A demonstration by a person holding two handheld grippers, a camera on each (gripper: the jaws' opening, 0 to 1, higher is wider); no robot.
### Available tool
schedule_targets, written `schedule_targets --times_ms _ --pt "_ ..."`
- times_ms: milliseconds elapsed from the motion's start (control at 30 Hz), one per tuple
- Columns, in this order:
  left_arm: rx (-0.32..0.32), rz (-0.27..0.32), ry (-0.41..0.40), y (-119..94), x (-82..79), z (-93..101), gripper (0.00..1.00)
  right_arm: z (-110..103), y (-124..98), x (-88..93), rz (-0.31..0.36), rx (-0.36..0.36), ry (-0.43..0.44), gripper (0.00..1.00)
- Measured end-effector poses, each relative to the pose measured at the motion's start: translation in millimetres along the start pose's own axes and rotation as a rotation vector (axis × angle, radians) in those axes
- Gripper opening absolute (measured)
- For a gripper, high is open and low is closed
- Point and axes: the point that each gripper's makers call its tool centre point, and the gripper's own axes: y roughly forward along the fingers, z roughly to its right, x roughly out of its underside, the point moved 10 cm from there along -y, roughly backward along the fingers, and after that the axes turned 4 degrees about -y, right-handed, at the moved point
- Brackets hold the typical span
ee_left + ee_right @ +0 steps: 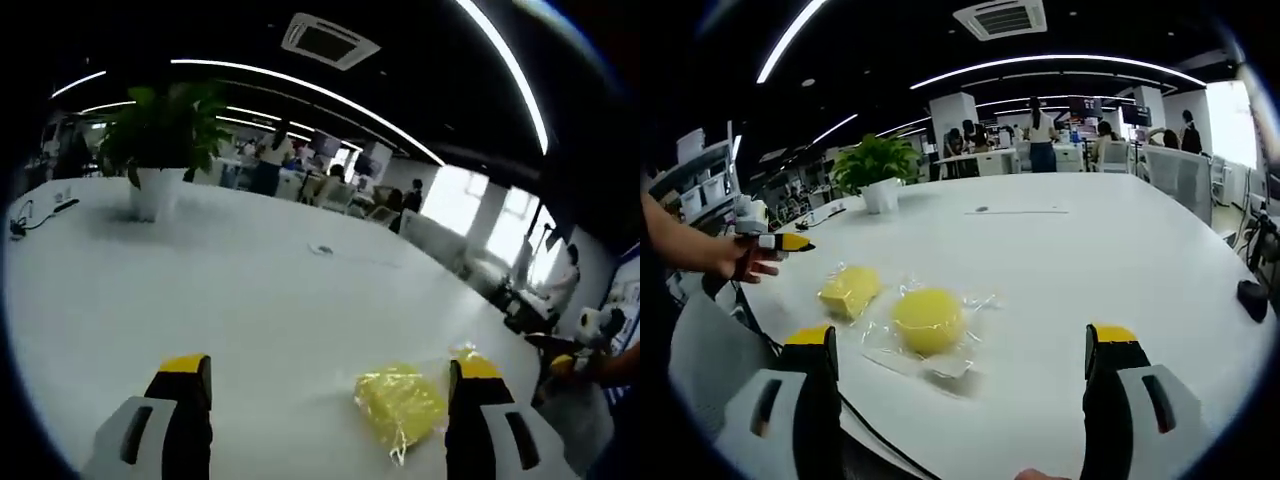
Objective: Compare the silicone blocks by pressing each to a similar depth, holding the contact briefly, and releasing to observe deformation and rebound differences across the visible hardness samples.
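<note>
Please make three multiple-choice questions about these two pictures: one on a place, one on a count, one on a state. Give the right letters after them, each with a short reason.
1. In the right gripper view, where is the potted plant relative to the yellow samples?
A. farther back on the table
B. between the two samples
C. on the floor

2. How many wrapped yellow samples lie on the table in the right gripper view?
A. one
B. two
C. four

3. How do the jaws of the right gripper stand?
A. shut on a sample
B. wide apart, holding nothing
C. shut on a cable

Answers: 1 A, the plant stands beyond both samples. 2 B, a square block and a round block. 3 B, bare table shows between the jaws.
</note>
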Motion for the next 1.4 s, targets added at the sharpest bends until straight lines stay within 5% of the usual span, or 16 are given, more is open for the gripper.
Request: schedule_targets --times_ms 367,467,667,933,1400 --pt "-0.008 0.011 -0.001 -35.6 3.2 19.5 1.00 0.4 -0.2 0.4 -0.010 0.008 -0.008 0.96" --pt "-0.008 0.008 0.067 -44.0 8.6 26.7 1.00 0.5 -0.4 0.1 -0.011 0.008 -0.011 0.96" --pt "-0.004 0.025 0.068 -57.9 23.2 40.4 1.00 3.3 -2.7 -9.5 -0.024 -0.033 -0.104 0.96" --pt "-0.010 0.050 0.051 -60.3 29.9 42.2 1.00 12.8 -9.1 -11.5 -0.028 -0.006 -0.099 0.96" --pt "-0.017 0.006 0.039 -63.2 36.0 43.2 1.00 8.2 -10.8 -5.3 -0.023 0.017 -0.132 0.96"
